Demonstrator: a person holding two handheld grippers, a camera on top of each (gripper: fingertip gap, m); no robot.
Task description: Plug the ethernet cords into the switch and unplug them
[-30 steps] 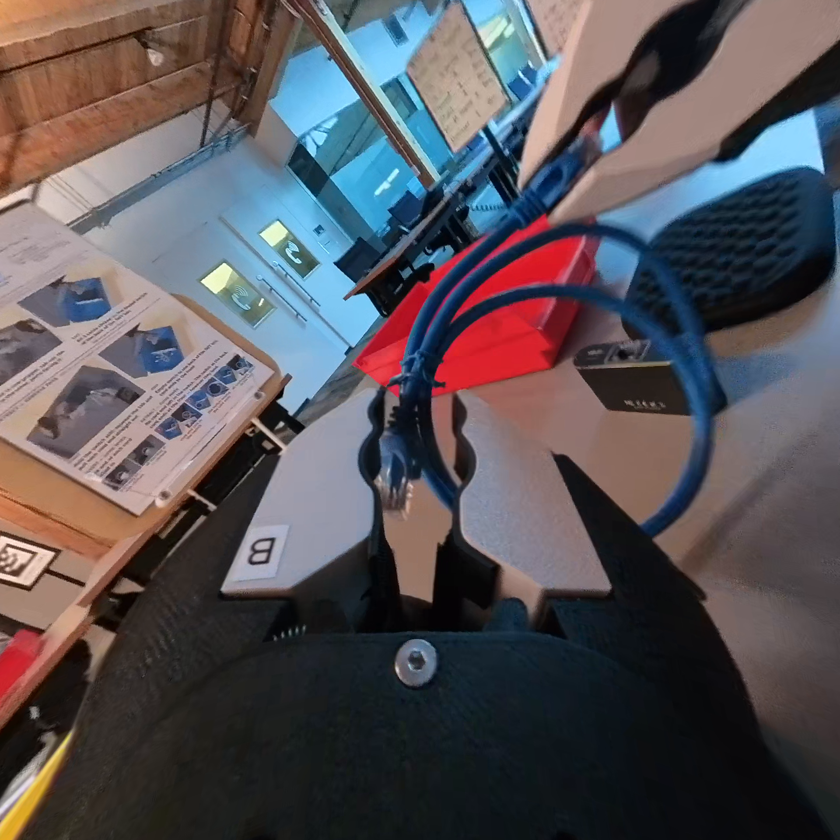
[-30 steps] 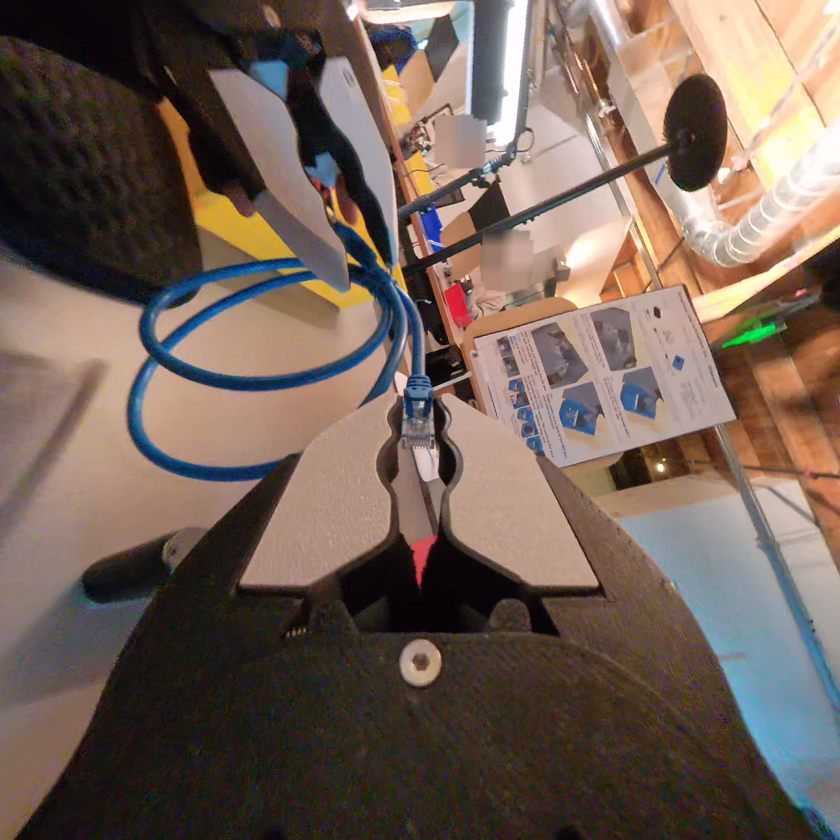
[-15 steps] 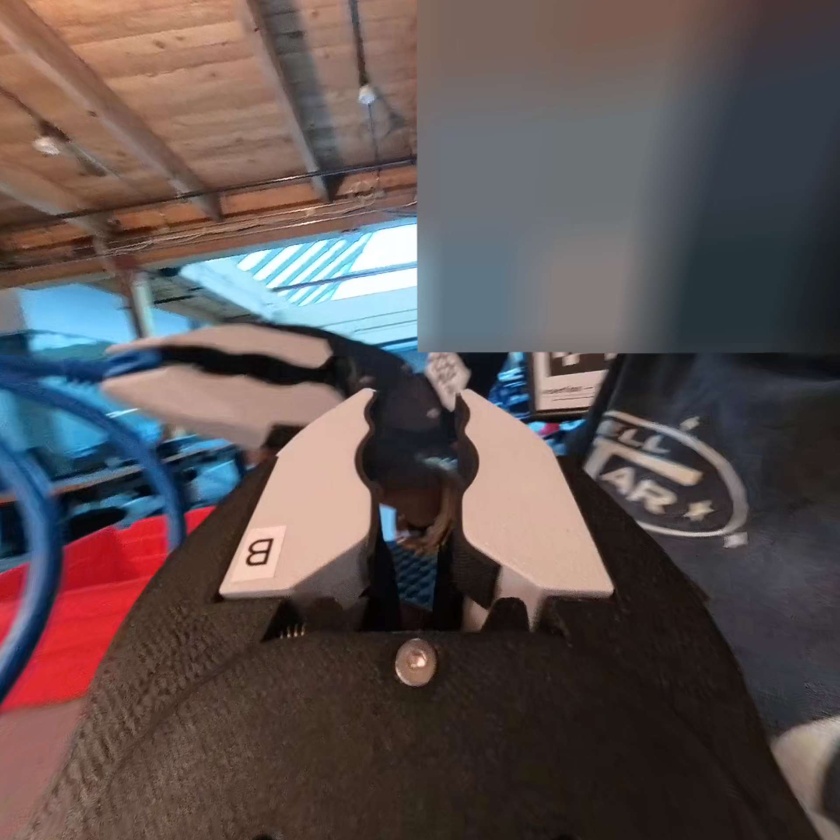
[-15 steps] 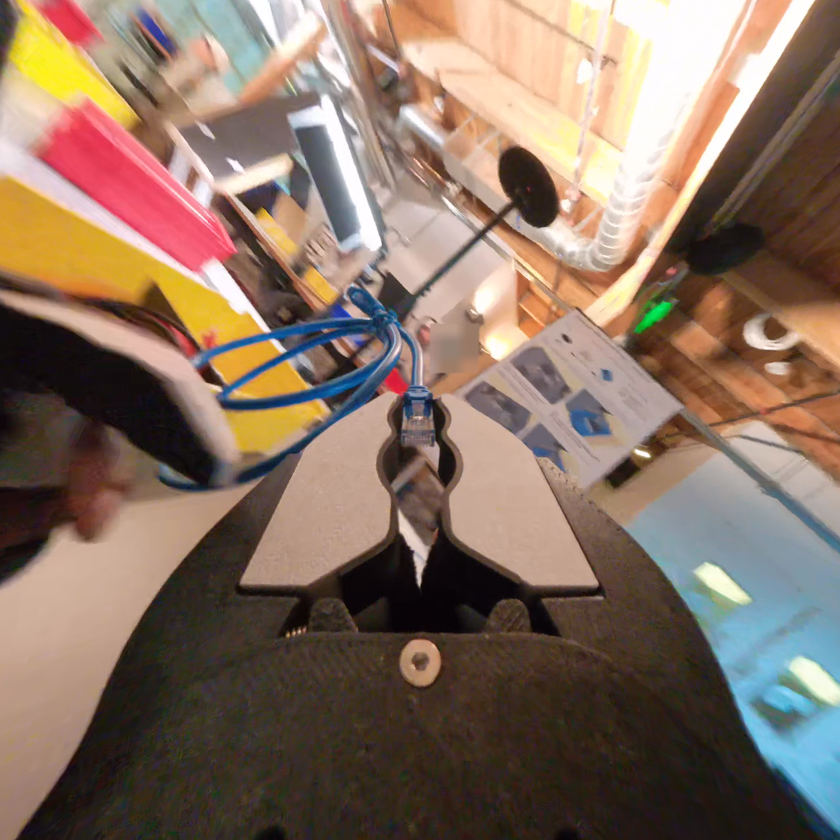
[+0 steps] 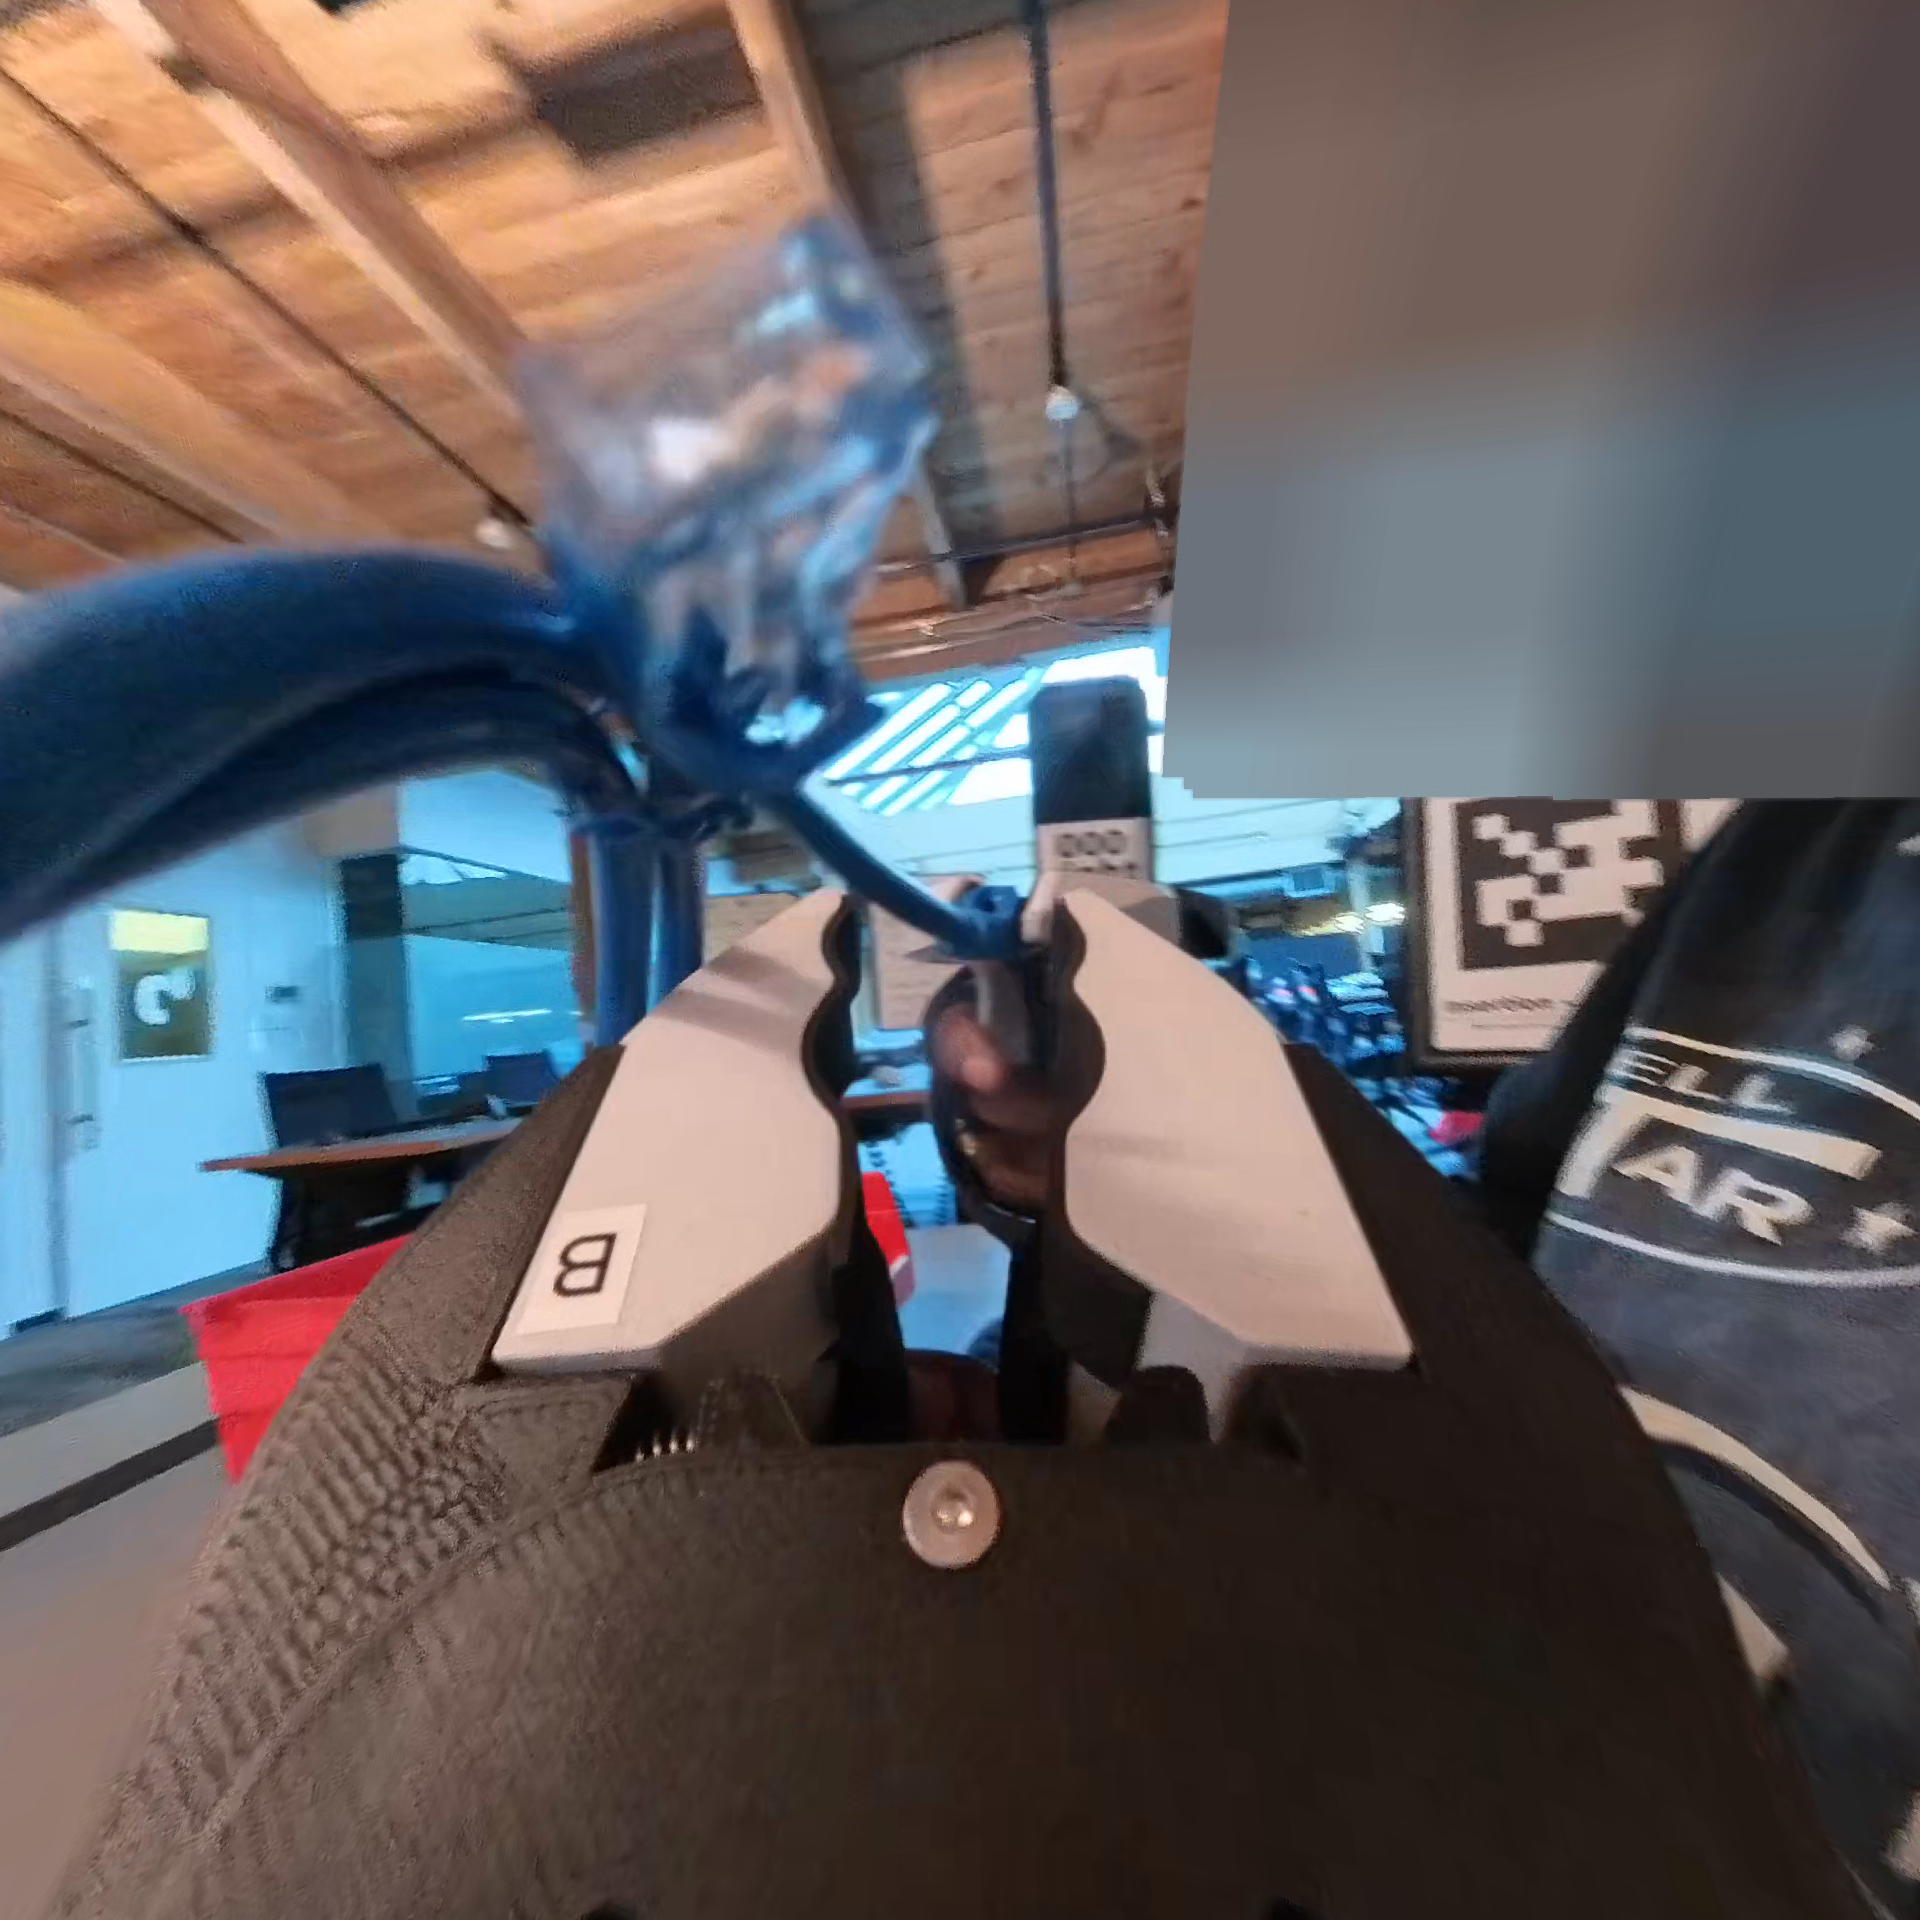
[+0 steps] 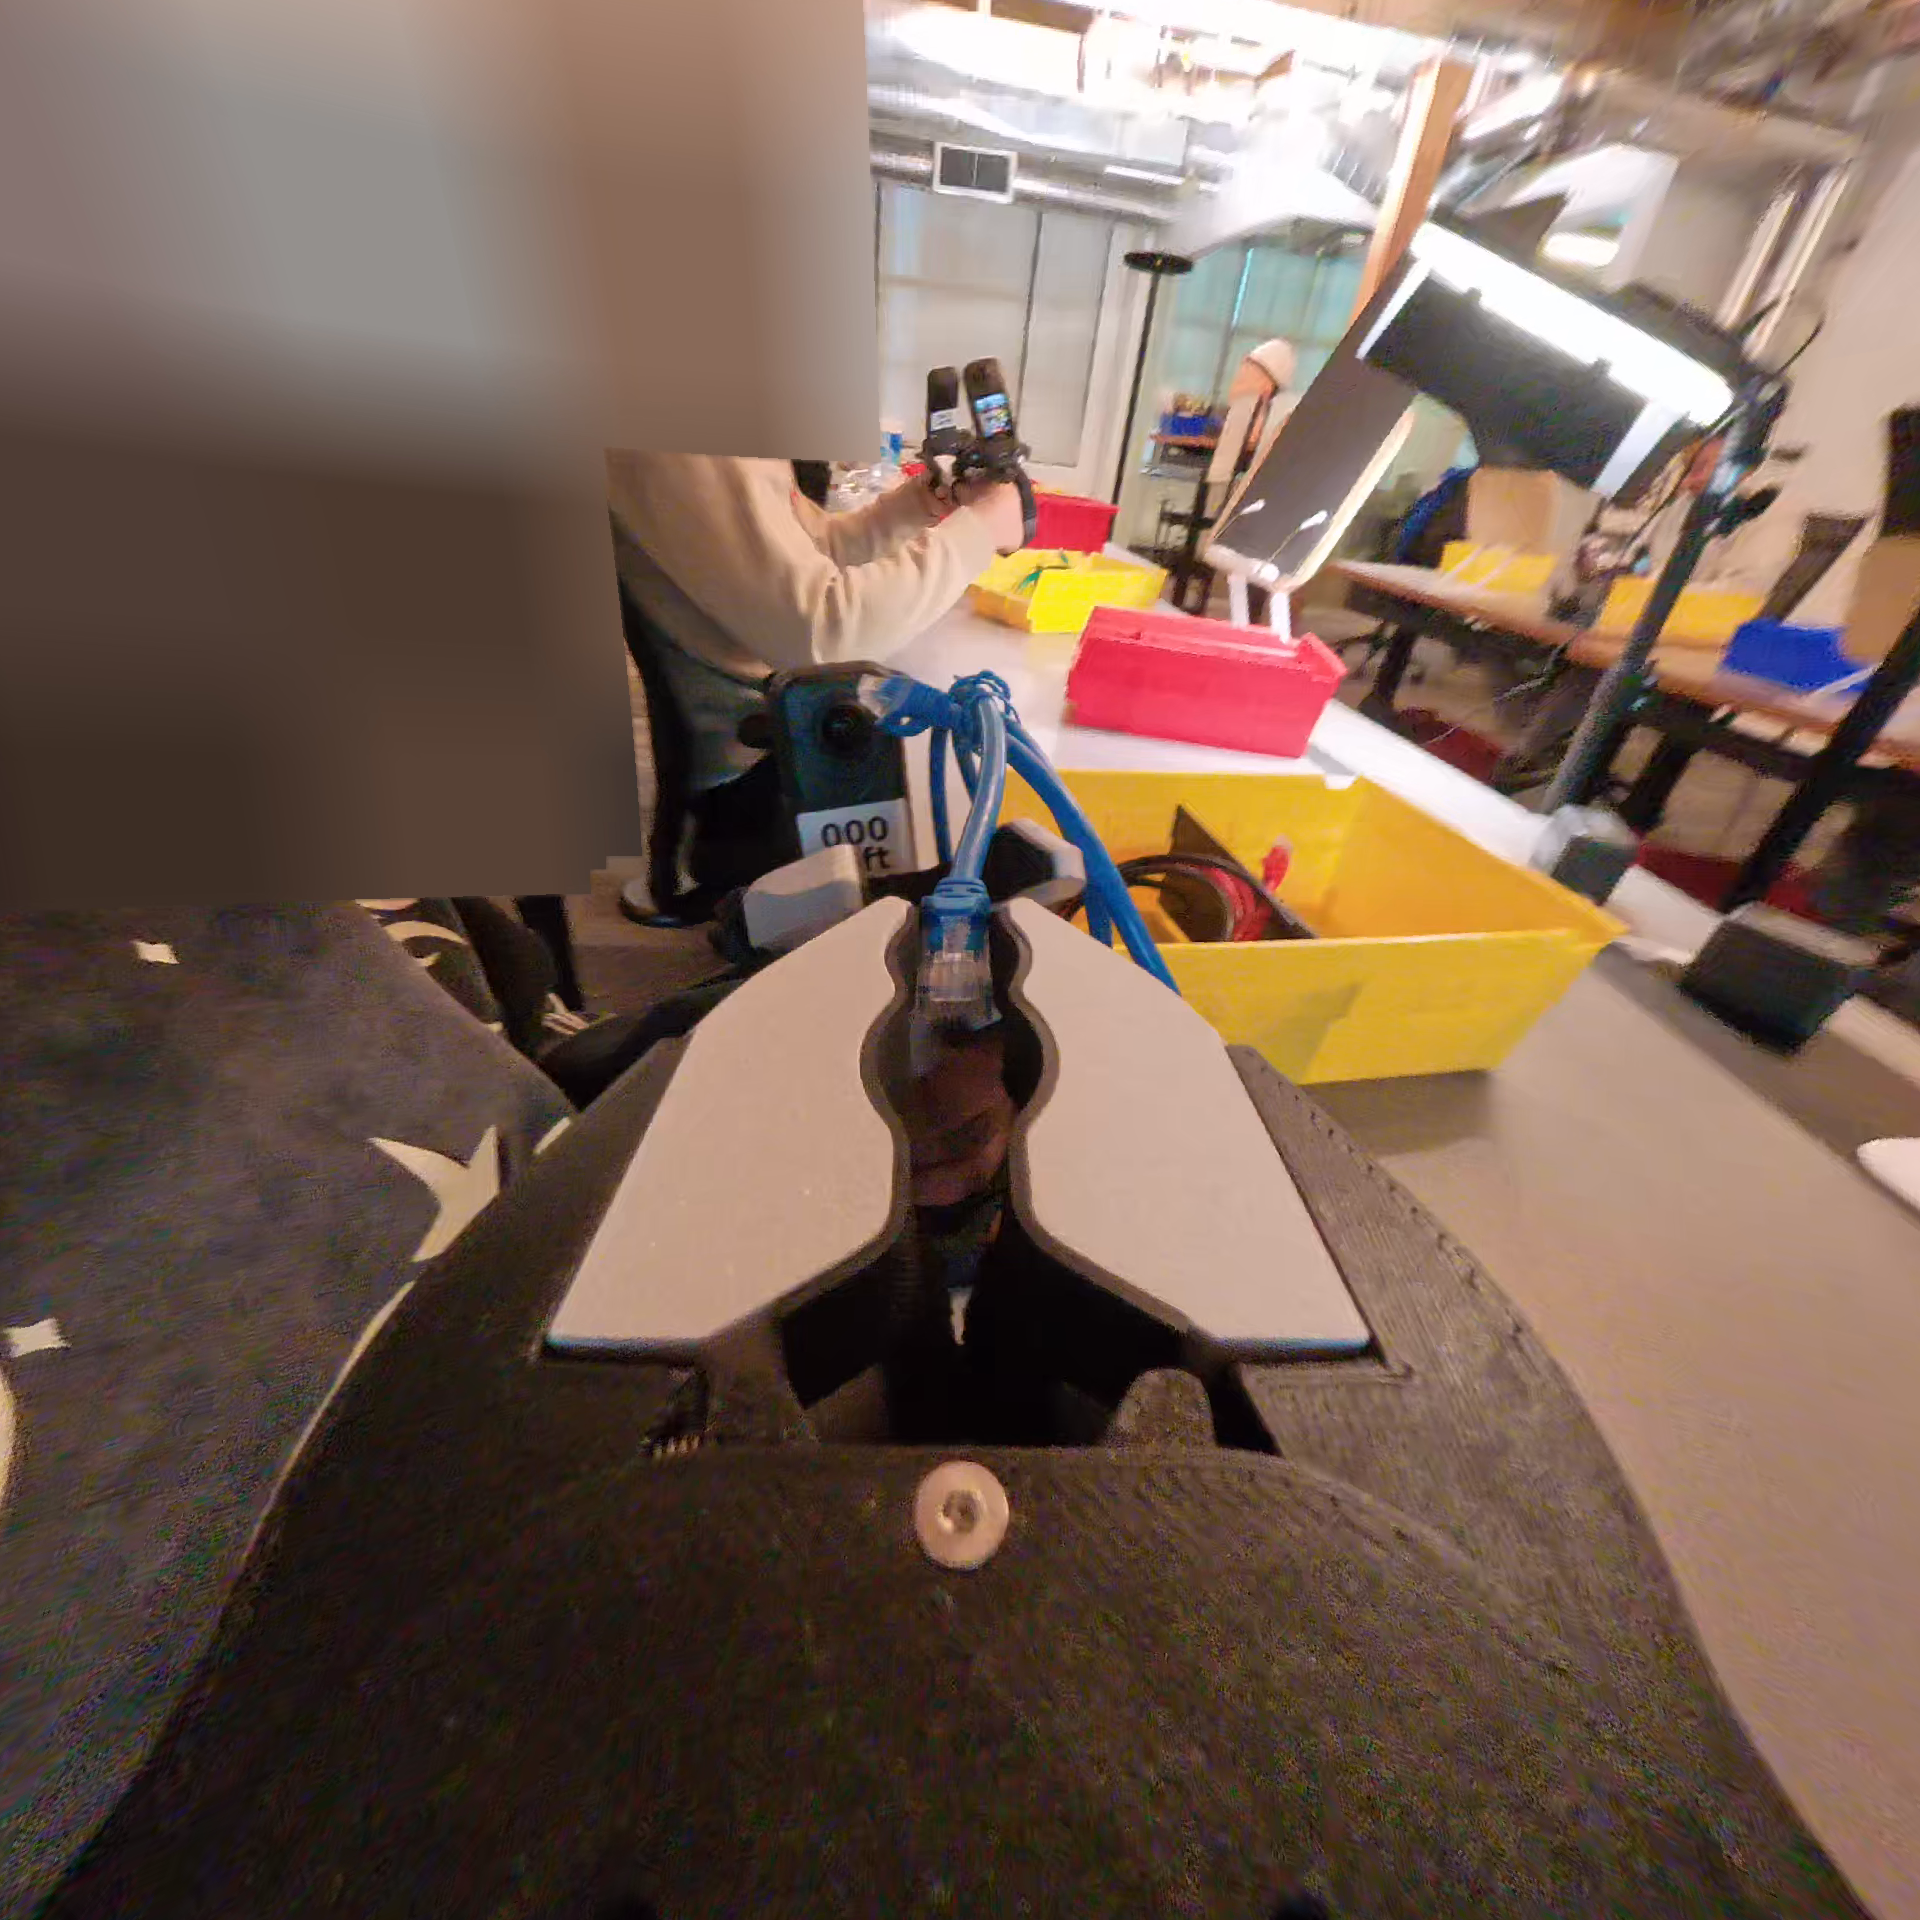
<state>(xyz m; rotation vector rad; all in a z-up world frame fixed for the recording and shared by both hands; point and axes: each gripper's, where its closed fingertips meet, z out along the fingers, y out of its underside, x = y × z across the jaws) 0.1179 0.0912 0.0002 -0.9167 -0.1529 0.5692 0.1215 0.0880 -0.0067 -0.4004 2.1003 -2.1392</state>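
Right gripper (image 6: 954, 961): jaws clamped on one plug (image 6: 951, 961) of the blue ethernet cord (image 6: 1039, 821), at frame centre of the right wrist view. Plug's long axis runs along the jaws, clear contact end pointing back toward the camera and cord leaving forward past the tips, so the plug looks reversed for insertion (judgement). Left gripper (image 5: 951, 940): jaws apart and holding nothing. The cord's other plug (image 5: 727, 457) hangs blurred close to the lens, upper centre of the left wrist view; cord bundle crosses upper left. The switch appears in neither view. Both grippers are lifted off the grey table (image 6: 1662, 1195) and face each other near the person's dark shirt (image 5: 1714, 1195). Yellow bin (image 6: 1403, 935) at right centre, red bin (image 6: 1195, 686) behind. The right gripper has the only grip, so a regrip or turn probably precedes plugging.
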